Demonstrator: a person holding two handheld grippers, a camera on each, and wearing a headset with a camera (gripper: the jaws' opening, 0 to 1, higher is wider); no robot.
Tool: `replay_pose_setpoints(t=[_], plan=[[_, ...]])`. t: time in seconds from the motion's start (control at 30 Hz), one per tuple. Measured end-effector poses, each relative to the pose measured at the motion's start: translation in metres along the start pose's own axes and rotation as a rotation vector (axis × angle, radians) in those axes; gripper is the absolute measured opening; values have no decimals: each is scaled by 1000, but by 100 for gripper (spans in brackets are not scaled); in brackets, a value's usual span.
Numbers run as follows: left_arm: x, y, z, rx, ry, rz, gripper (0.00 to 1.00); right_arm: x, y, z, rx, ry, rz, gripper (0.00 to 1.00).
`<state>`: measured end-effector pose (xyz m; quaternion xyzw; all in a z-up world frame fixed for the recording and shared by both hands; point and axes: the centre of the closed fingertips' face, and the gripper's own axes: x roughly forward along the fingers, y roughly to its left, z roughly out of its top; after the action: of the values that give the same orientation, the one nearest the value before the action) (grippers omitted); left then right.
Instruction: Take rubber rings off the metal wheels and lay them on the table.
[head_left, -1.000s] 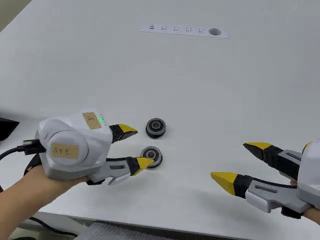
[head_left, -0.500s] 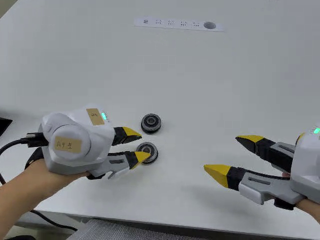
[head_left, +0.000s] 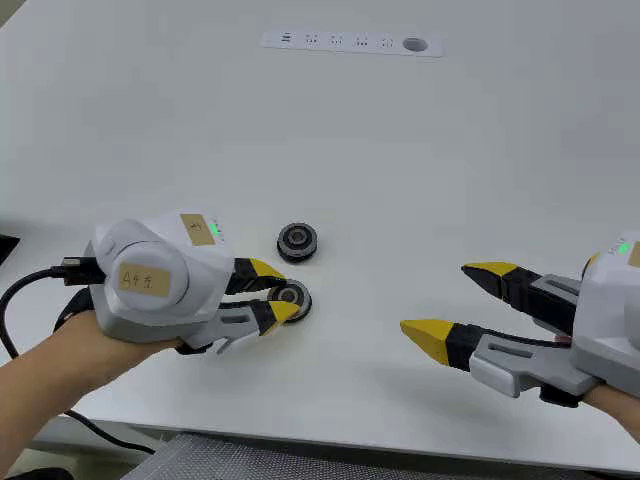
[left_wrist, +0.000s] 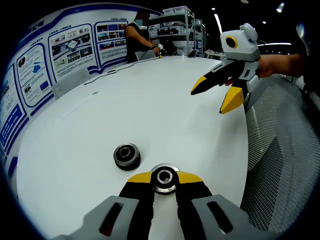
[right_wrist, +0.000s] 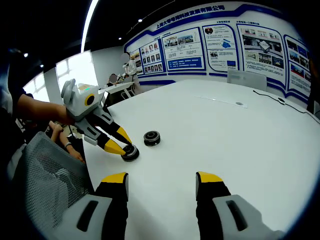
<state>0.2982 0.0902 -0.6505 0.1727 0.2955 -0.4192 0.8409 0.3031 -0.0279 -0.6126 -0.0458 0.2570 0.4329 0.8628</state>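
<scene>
Op: Since a second ago my left gripper (head_left: 284, 292) has slid forward and narrowed its jaws onto the near wheel (head_left: 293, 297). Before, they stood wider, just left of it.

Desk: Is it gripped?

Op: Yes. In the left gripper view the two yellow tips press the wheel's sides, low in the middle of the frame. The wheel sits on the table (head_left: 400, 150), lower left of centre in the head view.

Desk: And the other one?

Op: The far wheel (head_left: 298, 240) lies just above the near one in the head view, apart from it, with its dark ring (left_wrist: 117, 156) on.

Desk: Right side?

Op: My right gripper (head_left: 445, 298) hovers at the lower right, jaws spread wide, holding nothing, well apart from both wheels. A power strip (head_left: 350, 43) lies at the top of the frame.
</scene>
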Motion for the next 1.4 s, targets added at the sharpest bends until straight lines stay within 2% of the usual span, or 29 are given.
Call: replay_pose_setpoints(t=[0.23,0.37,0.47,0.53,0.6,0.63,0.73,0.8,0.87,1.07,1.1,1.23,1.4], plan=[[0,-1,-1,1,10,-11,15,3,4,1,7,-3,16,54],[0,-1,0,7,10,-15,14,6,11,5,59,-27,43,53],[1,0,1,0,14,-12,14,12,21,11,131,-76,89,48],[1,-1,1,9,25,-16,13,17,30,17,221,-116,130,45],[1,-1,1,31,39,-20,13,21,35,24,315,-165,158,46],[1,-1,2,29,43,-22,13,23,37,25,340,-173,166,46],[2,-1,2,45,62,-28,13,30,40,26,351,-170,176,46],[2,1,1,54,66,-33,13,36,47,29,377,-170,201,47],[2,1,0,54,67,-38,13,42,53,32,416,-179,226,50],[3,2,0,59,67,-53,12,55,59,41,535,-195,257,58],[3,1,0,59,65,-54,12,58,61,40,565,-183,268,59],[3,1,0,60,64,-56,12,66,64,34,586,-156,276,63],[3,0,0,67,62,-59,12,74,71,27,619,-124,299,64]])
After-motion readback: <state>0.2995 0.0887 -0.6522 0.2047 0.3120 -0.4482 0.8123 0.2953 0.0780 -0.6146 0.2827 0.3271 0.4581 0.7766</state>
